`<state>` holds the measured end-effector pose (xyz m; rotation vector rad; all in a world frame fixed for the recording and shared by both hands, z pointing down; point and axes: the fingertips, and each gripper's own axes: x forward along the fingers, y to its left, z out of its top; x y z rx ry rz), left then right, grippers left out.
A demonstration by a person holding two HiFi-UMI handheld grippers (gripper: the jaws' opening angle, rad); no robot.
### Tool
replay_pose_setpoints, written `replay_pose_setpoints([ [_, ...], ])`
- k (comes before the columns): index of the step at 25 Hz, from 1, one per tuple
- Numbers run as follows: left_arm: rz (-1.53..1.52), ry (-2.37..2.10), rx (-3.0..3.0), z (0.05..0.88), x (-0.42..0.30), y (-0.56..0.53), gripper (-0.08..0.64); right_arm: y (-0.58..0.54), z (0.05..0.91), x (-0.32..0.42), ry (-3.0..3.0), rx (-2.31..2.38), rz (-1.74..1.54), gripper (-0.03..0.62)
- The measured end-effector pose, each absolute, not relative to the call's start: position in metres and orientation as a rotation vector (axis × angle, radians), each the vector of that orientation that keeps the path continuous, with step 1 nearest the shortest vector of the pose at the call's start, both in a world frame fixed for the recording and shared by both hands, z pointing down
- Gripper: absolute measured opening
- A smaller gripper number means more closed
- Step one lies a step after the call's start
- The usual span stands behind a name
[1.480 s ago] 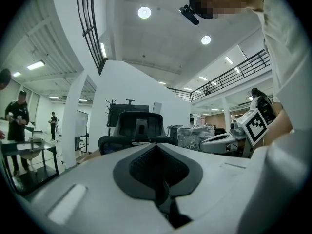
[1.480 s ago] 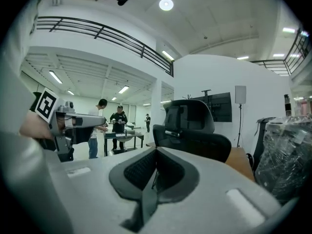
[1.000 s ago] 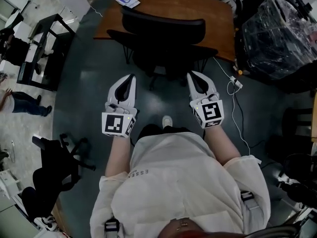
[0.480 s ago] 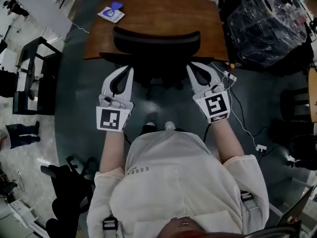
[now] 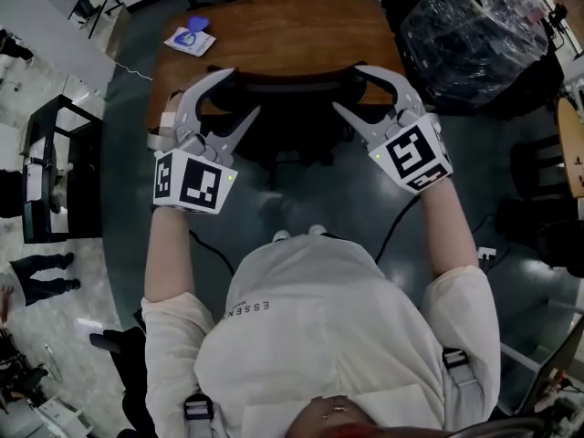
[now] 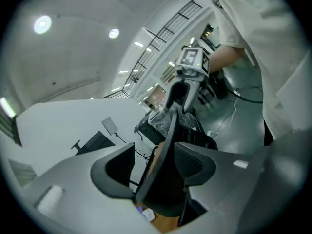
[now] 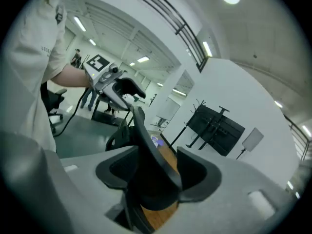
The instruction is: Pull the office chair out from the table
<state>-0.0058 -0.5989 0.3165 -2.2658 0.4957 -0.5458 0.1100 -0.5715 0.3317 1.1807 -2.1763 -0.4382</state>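
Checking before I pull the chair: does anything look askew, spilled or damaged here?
Nothing stands out. The black office chair sits upright, pushed in squarely at the brown wooden table, which shows no spill or damage.

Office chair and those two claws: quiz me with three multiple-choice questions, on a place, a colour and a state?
1. Where is the office chair? A tucked against the table; B lying on its side; C on top of it.
2. Table colour? A white; B brown; C green.
3. How are the left claw and right claw? A open, astride the backrest; B shut beside it; C gripping a cup.
A: backrest at the table's edge. B: brown wood. A: both have just been opening, backrest between the jaws.
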Motion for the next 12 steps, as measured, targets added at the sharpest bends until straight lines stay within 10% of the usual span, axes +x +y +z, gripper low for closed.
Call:
replay_pose_setpoints([
  [12, -0.799, 0.172, -2.150, 0.351, 0.005, -0.617, 0.251, -0.611, 0.368, 0.087, -1.972, 0.802, -0.518, 0.258],
])
